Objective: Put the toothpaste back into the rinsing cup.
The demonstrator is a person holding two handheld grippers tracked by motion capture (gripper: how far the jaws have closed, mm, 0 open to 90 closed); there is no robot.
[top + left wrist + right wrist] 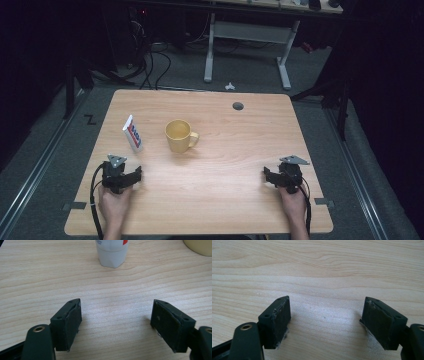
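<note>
Here the table [220, 200] is the largest thing: a pale wood-grain laminate top, matt, with fine streaked figure and a round cable hole near its far edge. Your two hands rest at its near edge, well apart.

Next in size, the mug [179, 135]: yellow, glazed, round-walled, upright near the middle, handle turned toward your right. Just to its left stands the tube [133, 133], a white squeezable tube with a red and blue label, leaning a little, cap end down on the table. In the left gripper view its faceted white cap [111, 258] sits straight ahead of the jaws, apart from them.

Your left hand-held gripper [131, 178] has its jaws spread wide with nothing between them; the pads are black, flat and slightly worn. Your right hand-held gripper [270, 177] is likewise spread wide and empty, over bare wood.

Judgement: the step in hand looks like a reach for the tube with the left. Go in level, straddle the tube low on its body, above the cap, and close gently; the soft wall will likely dent. Keep off the mug beside it.
</note>
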